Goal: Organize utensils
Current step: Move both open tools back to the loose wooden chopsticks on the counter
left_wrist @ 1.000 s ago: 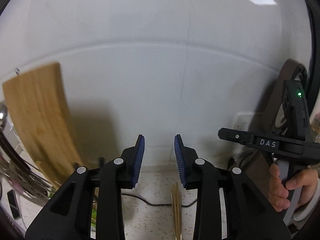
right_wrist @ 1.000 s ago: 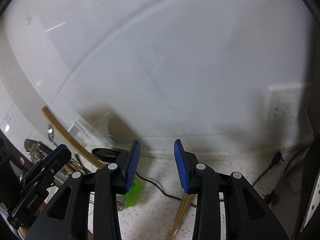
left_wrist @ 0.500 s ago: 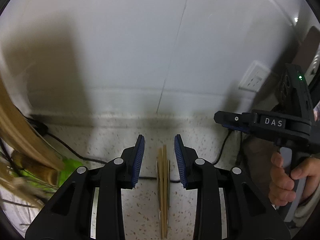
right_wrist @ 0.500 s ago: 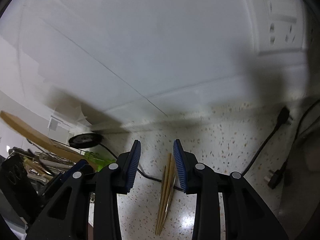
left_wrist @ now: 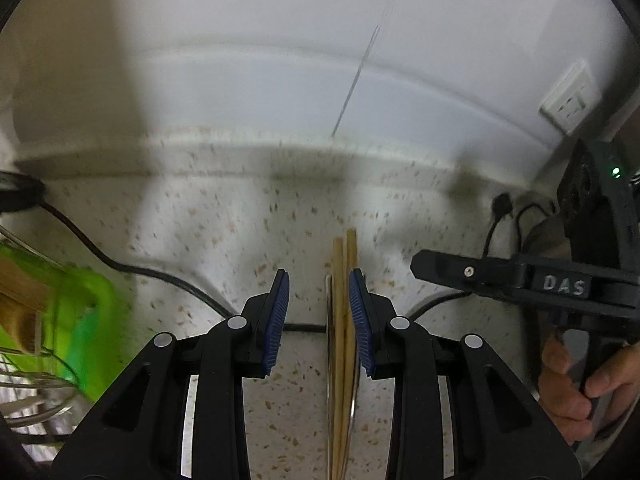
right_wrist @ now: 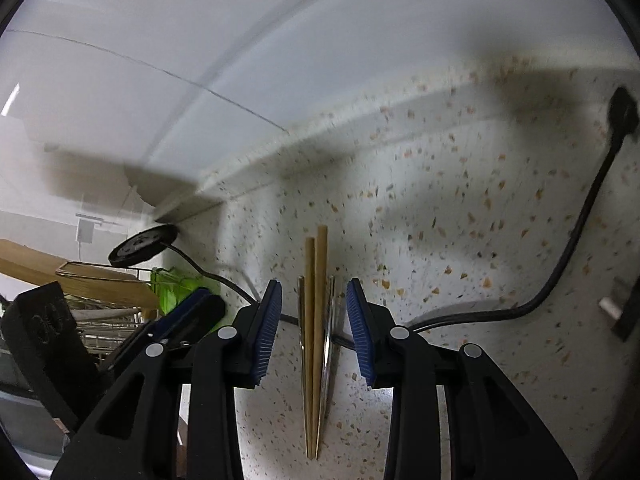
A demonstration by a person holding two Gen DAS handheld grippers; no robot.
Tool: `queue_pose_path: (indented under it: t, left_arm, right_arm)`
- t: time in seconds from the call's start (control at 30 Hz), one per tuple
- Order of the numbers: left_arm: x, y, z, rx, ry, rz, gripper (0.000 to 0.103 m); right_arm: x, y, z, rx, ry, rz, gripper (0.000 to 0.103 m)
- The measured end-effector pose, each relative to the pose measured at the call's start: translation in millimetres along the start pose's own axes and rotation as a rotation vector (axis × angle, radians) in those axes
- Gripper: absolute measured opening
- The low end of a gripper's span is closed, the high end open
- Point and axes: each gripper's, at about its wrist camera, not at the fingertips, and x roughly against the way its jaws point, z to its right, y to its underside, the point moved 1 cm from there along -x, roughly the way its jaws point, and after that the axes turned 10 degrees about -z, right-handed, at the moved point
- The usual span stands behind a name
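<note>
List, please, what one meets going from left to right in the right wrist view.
Other hand-held gripper → green item → chopsticks between the blue pads, not touching them → black power cable → small white object.

The left gripper [left_wrist: 318, 312] was matte black moulded plastic with round silver screw heads at its pivots and ribbed blue pads [left_wrist: 276, 320] lining the inner finger faces. The right gripper [right_wrist: 314, 320] matched it, with its own blue ribbed pads [right_wrist: 360, 328]. At the right of the left view its black body bore raised "DAS" lettering and a small green light, with a bare hand [left_wrist: 576, 384] on the handle.
</note>
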Motion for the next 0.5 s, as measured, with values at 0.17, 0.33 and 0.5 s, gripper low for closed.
queue_pose_path:
  t: [0.17, 0.33, 0.5]
  left_arm:
    - [-27.1, 2.5, -0.9, 0.009, 0.002, -0.059, 0.03]
    - [-44.7, 5.1, -1.5, 0.013, 0.023, -0.089, 0.03]
    - [-54.4, 7.2, 1.1, 0.008, 0.039, -0.109, 0.03]
  right_arm:
    - [-18.6, -3.5, 10.7, -0.061, -0.032, -0.04, 0.031]
    - [-29.2, -4.1, 15.7, -0.083, -0.042, -0.066, 0.026]
    - [-36.0, -6.8, 15.6, -0.089, -0.045, -0.07, 0.026]
